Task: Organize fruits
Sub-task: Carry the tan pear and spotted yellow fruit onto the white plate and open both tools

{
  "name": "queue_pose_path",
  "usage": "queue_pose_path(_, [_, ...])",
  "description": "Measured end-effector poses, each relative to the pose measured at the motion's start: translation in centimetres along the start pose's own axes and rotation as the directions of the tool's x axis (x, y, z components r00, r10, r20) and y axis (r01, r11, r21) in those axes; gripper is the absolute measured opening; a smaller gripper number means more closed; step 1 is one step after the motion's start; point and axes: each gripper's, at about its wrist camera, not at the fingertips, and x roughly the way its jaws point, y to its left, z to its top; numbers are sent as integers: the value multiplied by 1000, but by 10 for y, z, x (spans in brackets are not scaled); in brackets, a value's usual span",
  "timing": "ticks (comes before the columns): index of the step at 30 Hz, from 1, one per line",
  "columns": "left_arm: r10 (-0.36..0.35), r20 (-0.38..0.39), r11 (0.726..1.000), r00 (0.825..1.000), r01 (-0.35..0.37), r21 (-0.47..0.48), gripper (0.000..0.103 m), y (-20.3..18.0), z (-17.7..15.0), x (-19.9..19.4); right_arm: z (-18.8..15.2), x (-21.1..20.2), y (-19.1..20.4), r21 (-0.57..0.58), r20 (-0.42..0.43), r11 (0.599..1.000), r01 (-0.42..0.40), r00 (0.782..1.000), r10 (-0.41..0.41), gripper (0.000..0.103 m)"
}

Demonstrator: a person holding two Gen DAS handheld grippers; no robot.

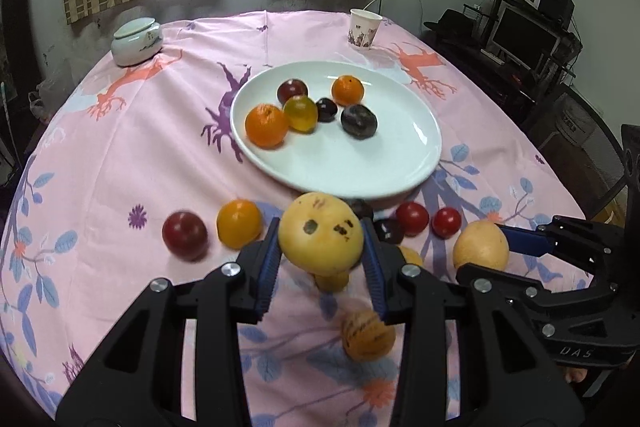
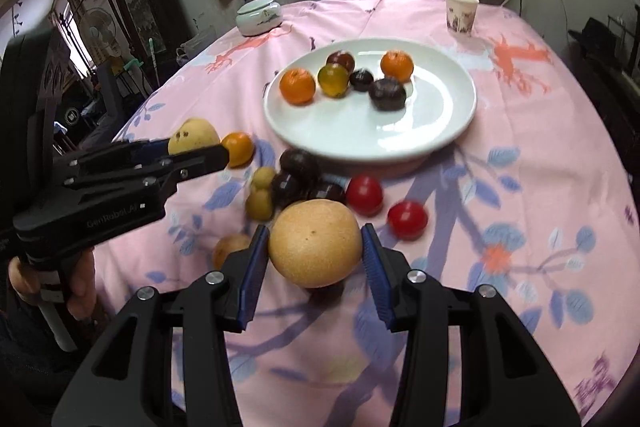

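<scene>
My left gripper (image 1: 321,227) is shut on a yellow pear with dark spots (image 1: 320,239), held just above the pink cloth. My right gripper (image 2: 315,231) is shut on a tan pear (image 2: 315,245), also off the cloth. Each shows in the other's view: the right gripper (image 1: 480,249) with its tan pear (image 1: 482,243), the left gripper (image 2: 196,143) with its yellow pear (image 2: 193,135). Beyond both stands a white plate (image 1: 344,175) holding two oranges, several plums and a greenish fruit (image 1: 301,113).
Loose fruit lies near the plate's front rim: a red plum (image 1: 185,235), an orange (image 1: 239,229), two red fruits (image 2: 364,195), dark plums (image 2: 298,165), small yellow fruits (image 2: 260,205). A paper cup (image 1: 363,29) and a lidded jar (image 1: 136,41) stand at the back.
</scene>
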Motion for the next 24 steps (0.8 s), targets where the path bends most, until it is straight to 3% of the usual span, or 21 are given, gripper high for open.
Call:
queue_pose_path(10, [59,-55,998,997,-58,13,39,-3,113,87,104,62,-63,13,-27,990,142,990,-142,47])
queue_pose_path(22, [66,-97,998,993,-64,21,40,-9,146,146,138,109,-93,45,-64,987,152,987,-149,47])
queue_pose_path(24, [79,-96,997,992,-77,25,43,-9,152,151,140,111,-93,32,-53,986,164,985,-162,52])
